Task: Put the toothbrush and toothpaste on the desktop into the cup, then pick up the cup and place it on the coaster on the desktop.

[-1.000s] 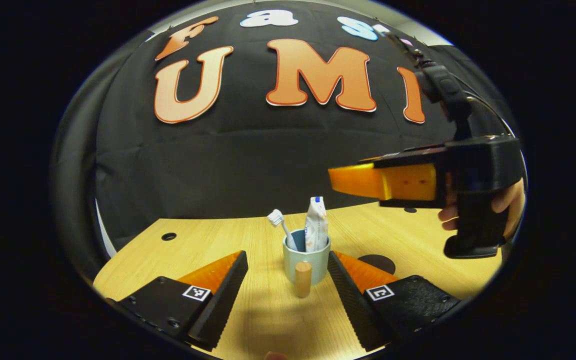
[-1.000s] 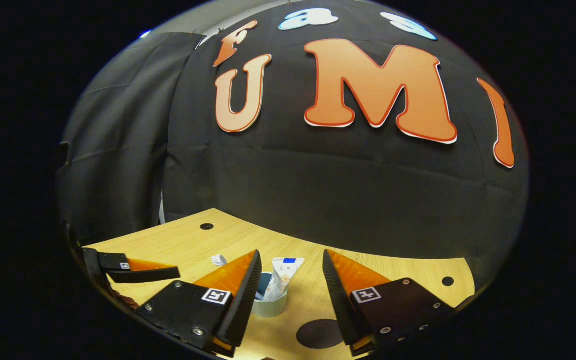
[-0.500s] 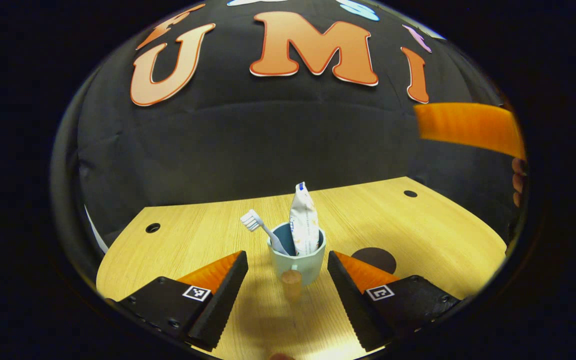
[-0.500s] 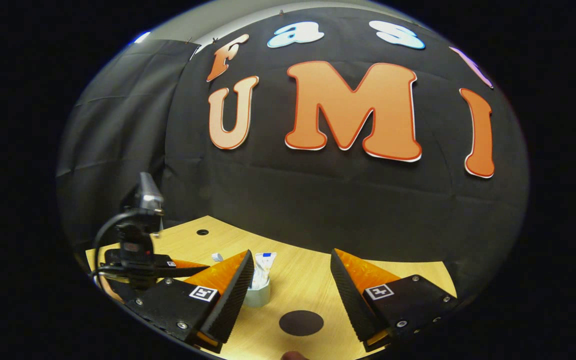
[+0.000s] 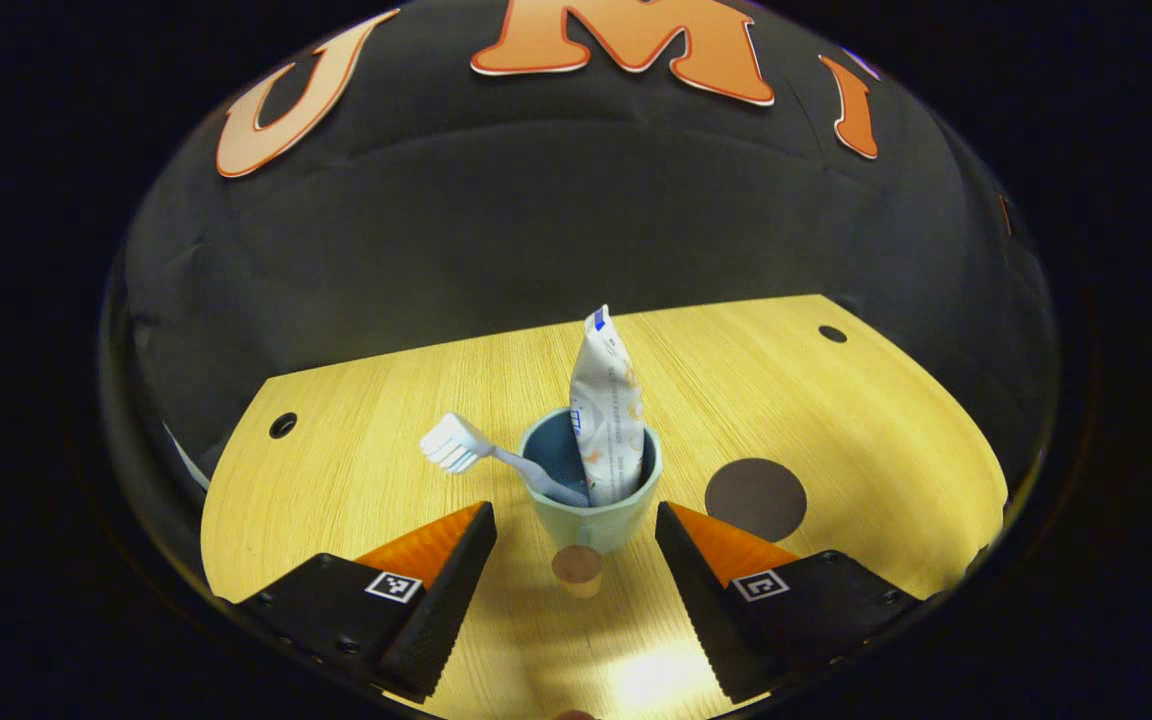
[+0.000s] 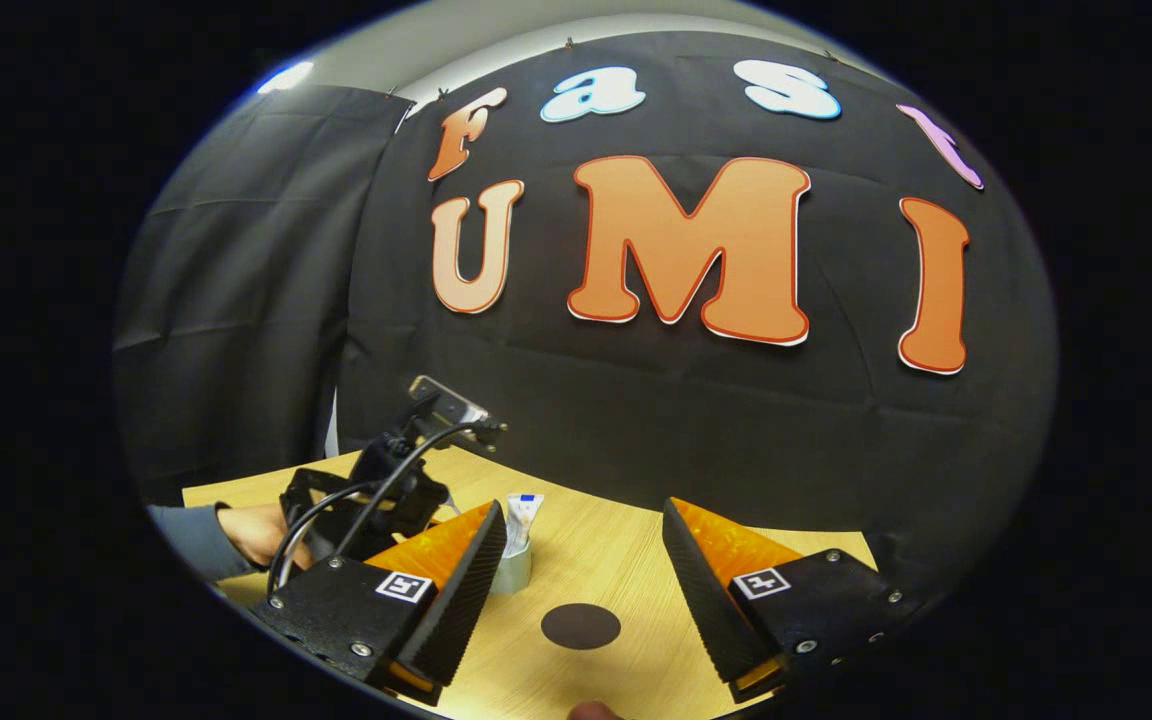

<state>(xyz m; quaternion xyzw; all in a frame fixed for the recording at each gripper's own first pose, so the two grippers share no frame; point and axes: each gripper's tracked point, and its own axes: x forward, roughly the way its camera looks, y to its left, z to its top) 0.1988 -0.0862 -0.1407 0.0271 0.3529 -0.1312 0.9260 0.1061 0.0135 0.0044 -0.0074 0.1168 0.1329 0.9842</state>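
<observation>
In the left gripper view the left gripper (image 5: 576, 525) hangs low over the desk (image 5: 356, 420) with its jaws wide apart, one finger on each side of the cup (image 5: 591, 510) and neither touching it. The cup stands upright on the bare wood, its round-ended handle (image 5: 577, 568) pointing back toward the camera between the two fingers. The toothpaste (image 5: 607, 405) stands in the cup nearly upright, its crimped end on top and rising well above the rim. The toothbrush (image 5: 496, 460) leans out over the cup's left rim, its bristle head hanging clear of the cup above the desk. The coaster (image 5: 755, 494), a dark round disc, lies flat on the desk just to the right of the cup, apart from it and with nothing on it. In the right gripper view the right gripper (image 6: 581, 560) is also spread open, holding nothing, raised above the desk (image 6: 626, 560) with the coaster (image 6: 580, 625) showing between its fingers. Farther off at the left of that view the left gripper (image 6: 376, 500) is seen with a hand (image 6: 256, 530) and sleeve behind it, close by the cup (image 6: 513, 568), which is partly hidden by the right gripper's finger; the toothpaste (image 6: 520, 512) sticks up out of it
</observation>
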